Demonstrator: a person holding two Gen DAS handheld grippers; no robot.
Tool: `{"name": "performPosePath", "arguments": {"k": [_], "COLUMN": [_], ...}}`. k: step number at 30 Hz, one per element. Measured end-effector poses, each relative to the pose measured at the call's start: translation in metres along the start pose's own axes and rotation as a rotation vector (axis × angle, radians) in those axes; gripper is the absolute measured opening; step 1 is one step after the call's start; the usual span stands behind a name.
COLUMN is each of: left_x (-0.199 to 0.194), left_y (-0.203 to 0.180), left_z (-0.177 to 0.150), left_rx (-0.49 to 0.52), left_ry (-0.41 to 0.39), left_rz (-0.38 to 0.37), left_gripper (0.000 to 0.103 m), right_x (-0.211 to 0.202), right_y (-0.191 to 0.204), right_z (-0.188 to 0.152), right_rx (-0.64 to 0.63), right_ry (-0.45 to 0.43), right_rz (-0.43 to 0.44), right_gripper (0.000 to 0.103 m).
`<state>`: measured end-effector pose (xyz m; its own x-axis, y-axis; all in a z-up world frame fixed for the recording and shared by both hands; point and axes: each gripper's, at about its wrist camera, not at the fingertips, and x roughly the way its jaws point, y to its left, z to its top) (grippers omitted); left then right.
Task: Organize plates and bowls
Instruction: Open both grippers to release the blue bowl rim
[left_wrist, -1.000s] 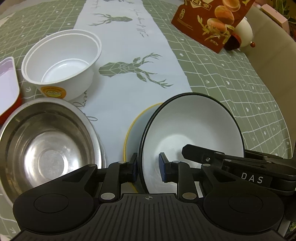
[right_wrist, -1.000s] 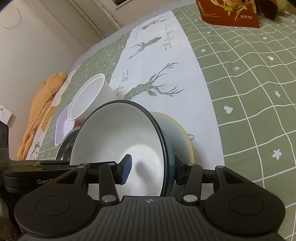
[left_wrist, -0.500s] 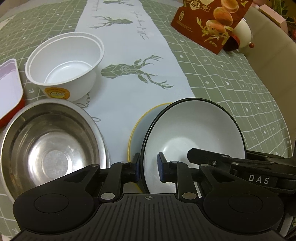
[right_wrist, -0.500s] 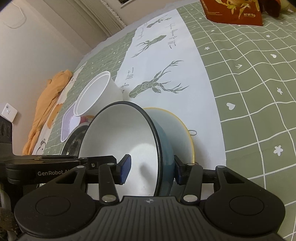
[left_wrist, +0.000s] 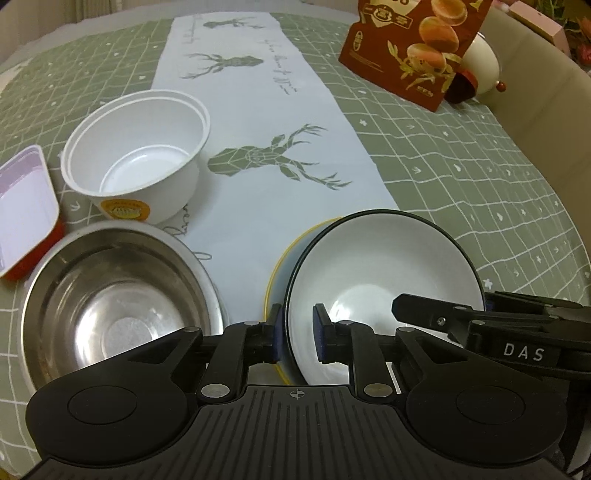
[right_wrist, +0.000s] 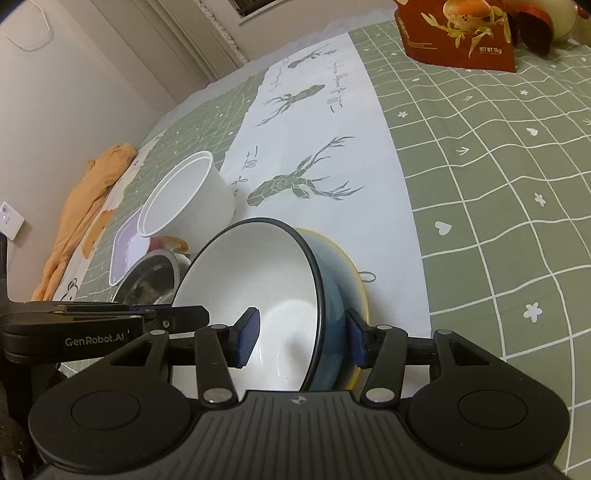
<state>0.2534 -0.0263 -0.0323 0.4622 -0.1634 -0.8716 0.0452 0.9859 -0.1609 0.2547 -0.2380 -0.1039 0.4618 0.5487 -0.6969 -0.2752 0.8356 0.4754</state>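
A dark-rimmed bowl with a white inside sits tilted in a blue bowl with a yellow rim. My left gripper straddles the dark-rimmed bowl's near rim, pads close on either side. My right gripper is wider open; its jaws straddle the walls of both bowls from the other side. A steel bowl and a white plastic bowl stand to the left.
A pink-and-red tray lies at the far left. A red snack bag and a white pot stand at the back right. An orange cloth lies at the table's left edge.
Both grippers and the bowls hold their places relative to each other. The cameras have pulled back and risen slightly, so more of the table shows.
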Motion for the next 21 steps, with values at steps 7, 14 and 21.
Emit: {"name": "performPosePath", "arguments": {"k": [7,14,21], "left_x": [-0.002,-0.010,-0.004], "left_y": [0.000,0.000,0.002], "left_z": [-0.001,0.002,0.004], "left_rx": [0.015,0.038,0.037], "left_ry": [-0.021,-0.068,-0.072], "left_rz": [0.008,0.055,0.061], "left_gripper": [0.019,0.019,0.019], "right_x": [0.000,-0.009,-0.021], "right_y": [-0.009,-0.014,-0.017], "right_z": [0.002,0.005,0.006], "right_rx": [0.053,0.089,0.072], "right_ry": [0.007,-0.018,-0.088], "right_rz": [0.036,0.072,0.021], "right_gripper": [0.051,0.053,0.054]}}
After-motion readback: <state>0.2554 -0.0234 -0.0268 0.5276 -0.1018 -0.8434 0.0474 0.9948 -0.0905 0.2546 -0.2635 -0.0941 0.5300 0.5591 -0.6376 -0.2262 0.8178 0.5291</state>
